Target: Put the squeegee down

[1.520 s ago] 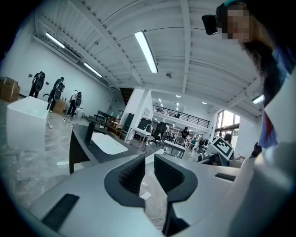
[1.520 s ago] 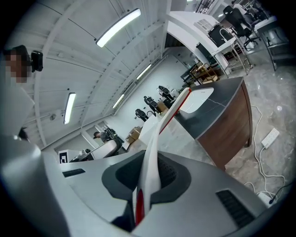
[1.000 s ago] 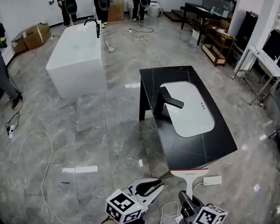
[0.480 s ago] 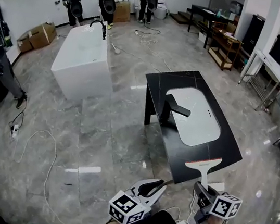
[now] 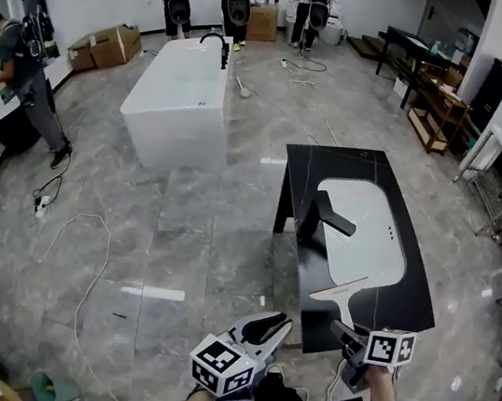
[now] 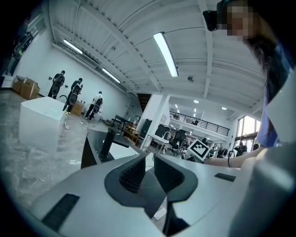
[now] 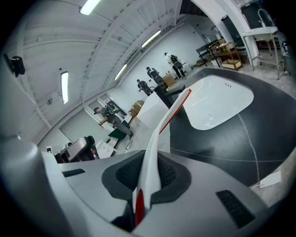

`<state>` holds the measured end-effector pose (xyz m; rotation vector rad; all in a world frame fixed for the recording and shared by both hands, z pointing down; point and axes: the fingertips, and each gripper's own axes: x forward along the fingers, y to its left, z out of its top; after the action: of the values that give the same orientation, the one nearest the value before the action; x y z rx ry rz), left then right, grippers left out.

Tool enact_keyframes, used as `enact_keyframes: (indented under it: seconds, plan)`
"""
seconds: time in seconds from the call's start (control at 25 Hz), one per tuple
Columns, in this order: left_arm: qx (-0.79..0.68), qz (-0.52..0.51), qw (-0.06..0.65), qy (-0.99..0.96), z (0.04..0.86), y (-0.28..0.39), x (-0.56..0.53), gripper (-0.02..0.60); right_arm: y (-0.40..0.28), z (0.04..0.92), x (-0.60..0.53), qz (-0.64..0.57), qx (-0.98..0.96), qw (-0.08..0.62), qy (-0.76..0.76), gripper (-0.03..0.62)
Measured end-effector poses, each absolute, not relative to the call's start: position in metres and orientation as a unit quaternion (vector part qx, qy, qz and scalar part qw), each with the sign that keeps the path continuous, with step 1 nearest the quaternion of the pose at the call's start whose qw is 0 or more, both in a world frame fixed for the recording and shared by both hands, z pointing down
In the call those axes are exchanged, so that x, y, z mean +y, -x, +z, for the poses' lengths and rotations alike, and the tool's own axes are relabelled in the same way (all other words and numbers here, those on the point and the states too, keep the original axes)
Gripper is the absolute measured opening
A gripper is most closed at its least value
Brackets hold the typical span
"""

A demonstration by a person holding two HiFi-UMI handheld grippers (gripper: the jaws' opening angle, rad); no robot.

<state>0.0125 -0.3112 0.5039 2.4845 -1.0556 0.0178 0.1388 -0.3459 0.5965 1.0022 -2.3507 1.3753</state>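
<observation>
The squeegee (image 5: 342,295) is white with a red-edged blade. My right gripper (image 5: 349,337) is shut on its handle at the bottom right of the head view. The blade hangs over the near end of the black counter (image 5: 409,305), just short of the white sink (image 5: 369,232). In the right gripper view the handle (image 7: 157,139) stands upright between the pads of the right gripper (image 7: 151,162), with the blade (image 7: 178,107) pointing toward the sink (image 7: 217,104). My left gripper (image 5: 275,324) is held over the floor left of the counter. Its jaws are nearly together around nothing (image 6: 150,159).
A black faucet (image 5: 328,218) stands at the sink's left side. A white bathtub (image 5: 181,104) sits further back. Cables (image 5: 91,255) trail over the grey floor on the left. Several people stand at the far wall, and one (image 5: 27,65) at the left.
Both grippers have moved forward to the counter. The squeegee blade, before short of the counter's near edge, now hangs over its near end. The right grip has stayed the same.
</observation>
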Motion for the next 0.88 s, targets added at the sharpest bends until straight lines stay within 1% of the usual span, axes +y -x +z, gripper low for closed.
enact_keyframes:
  seconds: [0.2, 0.48, 0.56, 0.88]
  plan:
    - [-0.408, -0.002, 0.221, -0.885, 0.503, -0.02, -0.332, 0.066, -0.129, 0.626, -0.37, 0.495, -0.8, 0.17, -0.294, 0.038]
    - [-0.429, 0.015, 0.233, -0.873, 0.512, -0.025, -0.339, 0.066, -0.126, 0.669, -0.386, 0.528, -0.783, 0.213, -0.251, 0.038]
    - [-0.437, 0.016, 0.236, -0.868, 0.512, -0.021, -0.34, 0.066, -0.125, 0.676, -0.391, 0.537, -0.78, 0.208, -0.246, 0.038]
    - [-0.465, 0.031, 0.241, -0.851, 0.516, -0.005, -0.341, 0.066, -0.132, 0.689, -0.406, 0.573, -0.773, 0.154, -0.223, 0.047]
